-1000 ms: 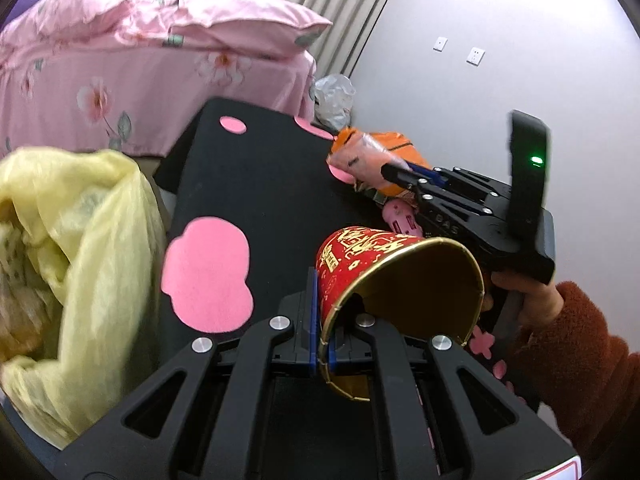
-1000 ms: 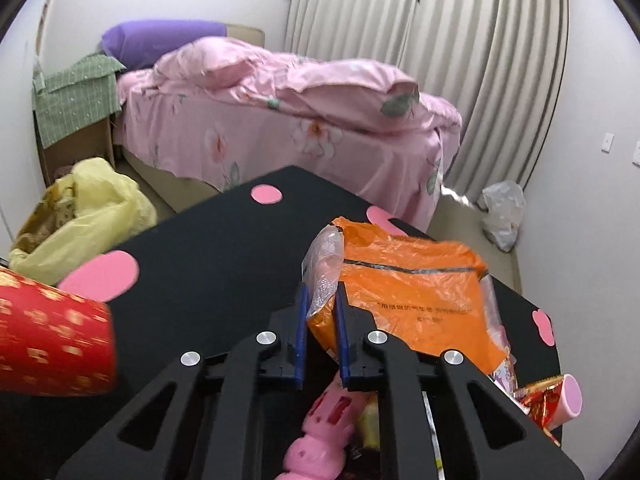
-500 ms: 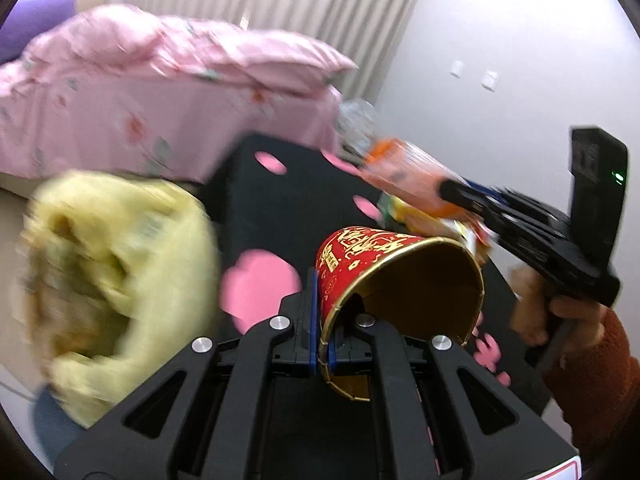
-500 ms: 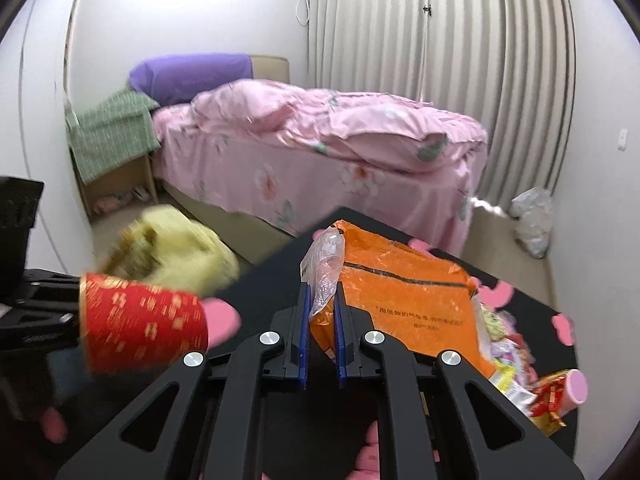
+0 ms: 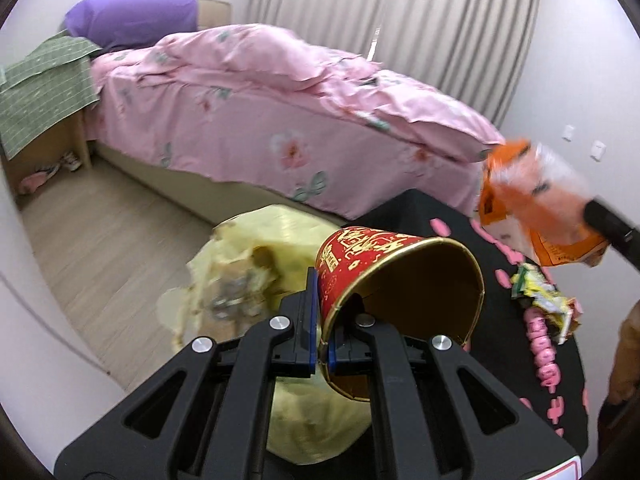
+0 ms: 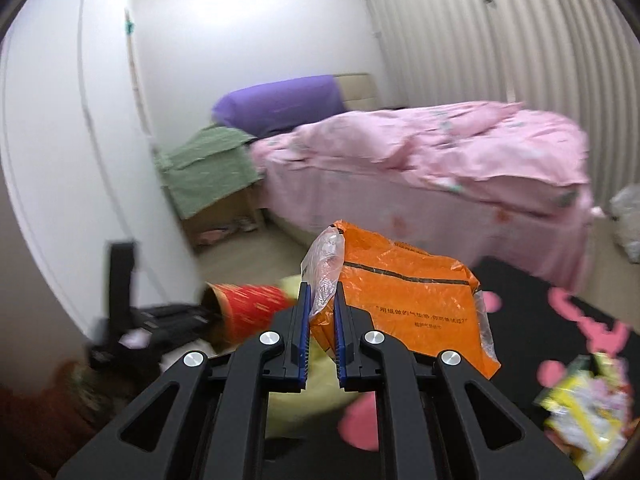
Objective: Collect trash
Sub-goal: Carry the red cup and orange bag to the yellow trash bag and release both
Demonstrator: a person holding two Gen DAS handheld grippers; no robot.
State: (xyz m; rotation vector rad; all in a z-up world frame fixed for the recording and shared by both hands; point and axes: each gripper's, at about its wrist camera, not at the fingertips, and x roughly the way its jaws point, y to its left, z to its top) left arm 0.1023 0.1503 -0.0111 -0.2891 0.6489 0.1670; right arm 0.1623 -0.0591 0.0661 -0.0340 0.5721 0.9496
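My left gripper (image 5: 320, 320) is shut on the rim of a red and gold paper cup (image 5: 384, 268), held on its side above the open yellow trash bag (image 5: 240, 280) on the floor. The cup also shows in the right wrist view (image 6: 248, 308). My right gripper (image 6: 322, 320) is shut on an orange plastic bag (image 6: 408, 312) with a clear plastic flap, held in the air over the table edge. That bag appears blurred in the left wrist view (image 5: 536, 208).
A black table with pink blotches (image 5: 460, 240) stands at the right, with a yellow wrapper (image 5: 540, 300) and more wrappers (image 6: 588, 408) on it. A pink bed (image 5: 280, 112) lies behind. A green-covered side cabinet (image 5: 40, 92) stands at left. The floor is wood.
Both grippers have swung left, away from the table and toward the yellow trash bag, each still holding its item. The cup now hangs over the bag's opening.
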